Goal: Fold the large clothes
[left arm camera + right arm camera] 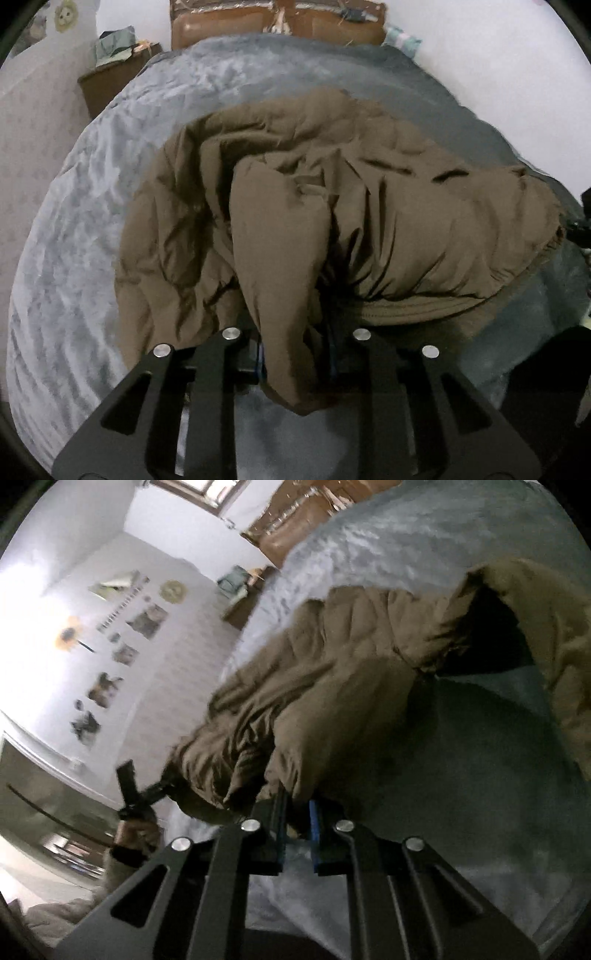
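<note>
Jacket [332, 206] cloth fills the gap between our left fingers [251, 354]: a thick olive-brown fold hangs down through the bottom centre of the left wrist view, and we pinch it, the pads hidden under the padding. We hold it there, we judge, because this edge is the part to be carried over in the fold.

Our right fingers [280, 812] stand close together, with a narrow strip of bed showing between the blue pads. The jacket's hem meets the tip of the left-hand finger just above centre-bottom of that frame, but whether any cloth is truly caught we cannot tell; it looks at most a thin nip of the edge.

Outward from both grips, the jacket lies in a crumpled heap across the middle of the bed [66, 258], on its grey-blue plush cover. In the right wrist view a dark opening, a sleeve or the hood, gapes at upper right. The left gripper [147, 795] shows at lower left of that view, held by a hand [135, 830], its tip buried in the garment's near edge.

Beyond the bed stands a brown headboard [277, 26] at the top of the frame, and pictures [144, 622] dot the wall at left.

The garment seems far from folded; it first needs spreading flat.
</note>
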Action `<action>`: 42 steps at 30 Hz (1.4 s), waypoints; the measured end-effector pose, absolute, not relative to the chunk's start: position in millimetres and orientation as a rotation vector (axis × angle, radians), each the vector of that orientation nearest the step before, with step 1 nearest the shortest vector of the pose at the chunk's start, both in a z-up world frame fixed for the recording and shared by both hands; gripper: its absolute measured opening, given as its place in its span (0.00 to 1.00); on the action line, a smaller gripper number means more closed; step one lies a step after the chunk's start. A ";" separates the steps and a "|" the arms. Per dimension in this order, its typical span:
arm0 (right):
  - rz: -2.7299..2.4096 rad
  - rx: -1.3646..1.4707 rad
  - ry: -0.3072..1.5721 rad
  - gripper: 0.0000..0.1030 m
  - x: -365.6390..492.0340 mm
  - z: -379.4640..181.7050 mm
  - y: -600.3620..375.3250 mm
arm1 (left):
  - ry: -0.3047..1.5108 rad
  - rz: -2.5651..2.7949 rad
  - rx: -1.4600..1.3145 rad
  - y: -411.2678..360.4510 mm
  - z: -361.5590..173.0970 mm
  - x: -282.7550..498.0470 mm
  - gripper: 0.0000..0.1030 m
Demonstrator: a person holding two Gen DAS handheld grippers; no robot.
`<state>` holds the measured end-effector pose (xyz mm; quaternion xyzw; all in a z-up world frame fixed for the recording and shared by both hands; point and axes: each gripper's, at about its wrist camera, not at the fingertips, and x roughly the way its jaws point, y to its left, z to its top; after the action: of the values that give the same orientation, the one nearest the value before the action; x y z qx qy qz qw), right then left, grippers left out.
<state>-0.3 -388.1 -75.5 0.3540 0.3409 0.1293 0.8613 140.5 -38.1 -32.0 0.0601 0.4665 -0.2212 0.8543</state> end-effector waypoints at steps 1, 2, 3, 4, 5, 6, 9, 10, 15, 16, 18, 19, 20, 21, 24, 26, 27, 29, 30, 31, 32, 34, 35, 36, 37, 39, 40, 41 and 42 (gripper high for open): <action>0.268 0.721 0.735 0.09 -5.2 -77.9 -385.8 | 0.988 -0.475 0.138 -37.1 -32.0 136.7 0.22; 0.266 0.689 0.777 0.09 -10.1 -85.3 -380.9 | 1.002 -0.487 0.151 -36.8 -34.1 133.2 0.24; 0.267 0.648 0.835 0.09 -11.8 -96.2 -375.4 | 1.036 -0.505 0.196 -38.1 -44.5 125.7 0.31; 0.257 0.604 0.883 0.13 -17.6 -104.6 -379.7 | 1.072 -0.511 0.246 -40.3 -55.9 121.8 0.37; 0.201 0.520 0.966 0.19 -20.1 -120.3 -374.1 | 1.095 -0.498 0.295 -42.5 -69.4 118.4 0.46; 0.167 0.470 1.031 0.24 -22.6 -132.0 -370.3 | 1.109 -0.485 0.313 -40.3 -75.3 115.9 0.56; 0.104 0.375 1.045 0.61 -24.1 -132.1 -366.4 | 1.118 -0.447 0.216 -19.9 -70.9 121.4 0.73; 0.108 0.366 1.015 0.63 -21.4 -122.6 -368.1 | 1.095 -0.439 0.181 -16.9 -62.2 125.2 0.76; -0.073 0.271 0.798 0.89 17.1 -53.0 -382.2 | 0.943 -0.278 0.155 3.5 -13.2 163.0 0.96; -0.116 0.280 0.771 0.90 26.1 -44.6 -385.4 | 0.922 -0.245 0.149 7.5 -6.3 179.9 0.97; -0.190 0.356 0.730 0.91 49.6 -34.3 -395.7 | 0.919 -0.185 0.108 19.5 -5.5 204.9 0.97; -0.231 0.448 0.707 0.91 67.2 -32.5 -404.9 | 0.939 -0.149 0.066 20.3 -13.3 222.3 0.97; -0.247 0.505 0.699 0.91 75.6 -35.8 -413.5 | 0.970 -0.096 0.013 20.8 -25.5 238.9 0.97; -0.276 0.575 0.689 0.91 87.0 -39.8 -419.4 | 0.988 -0.078 -0.039 34.0 -35.0 249.2 0.97; -0.373 0.632 0.678 0.91 118.9 -57.9 -431.5 | 1.051 -0.133 -0.184 35.8 -67.6 258.5 0.97; -0.469 0.618 0.714 0.91 127.7 -77.0 -439.9 | 1.075 -0.156 -0.126 17.2 -84.8 266.1 0.97; -0.497 0.624 0.729 0.91 128.6 -84.9 -445.2 | 1.069 -0.089 -0.018 12.6 -93.5 270.9 0.97; -0.573 0.655 0.752 0.91 128.2 -104.7 -462.1 | 1.058 0.080 0.084 20.3 -114.3 282.4 0.95; -0.590 0.663 0.747 0.91 123.4 -108.5 -467.6 | 1.058 0.141 0.063 31.3 -121.1 287.5 0.94; -0.595 0.686 0.707 0.91 118.9 -111.2 -473.9 | 1.058 0.174 0.034 37.8 -125.4 290.0 0.94; -0.580 0.707 0.670 0.91 116.7 -112.9 -478.1 | 1.059 0.208 -0.010 48.0 -130.2 294.5 0.94; -0.561 0.726 0.632 0.91 119.5 -116.4 -485.5 | 1.076 0.249 -0.041 58.7 -142.1 305.3 0.94; -0.555 0.740 0.608 0.91 120.1 -117.0 -490.1 | 1.097 0.254 -0.028 59.1 -148.7 312.7 0.94; -0.557 0.752 0.597 0.90 124.4 -118.8 -495.1 | 1.114 0.244 -0.022 56.1 -154.8 318.8 0.92; -0.562 0.756 0.595 0.86 127.6 -121.7 -497.7 | 1.121 0.229 -0.023 56.0 -159.0 324.3 0.88; -0.570 0.759 0.589 0.61 136.4 -123.9 -505.8 | 1.140 0.174 -0.064 51.2 -169.8 337.4 0.47; -0.573 0.745 0.589 0.34 138.7 -125.1 -509.4 | 1.140 0.160 -0.086 62.3 -163.4 341.4 0.36; -0.582 0.725 0.585 0.10 141.1 -124.2 -511.6 | 1.114 0.159 -0.102 63.5 -160.6 345.2 0.18; -0.589 0.710 0.575 0.09 139.2 -122.4 -516.0 | 1.082 0.178 -0.104 71.2 -155.3 345.6 0.12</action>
<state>139.2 -516.0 -122.4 0.3377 0.2734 -0.2802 0.8560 345.6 71.2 -155.3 -0.0492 0.5143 0.0844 0.8520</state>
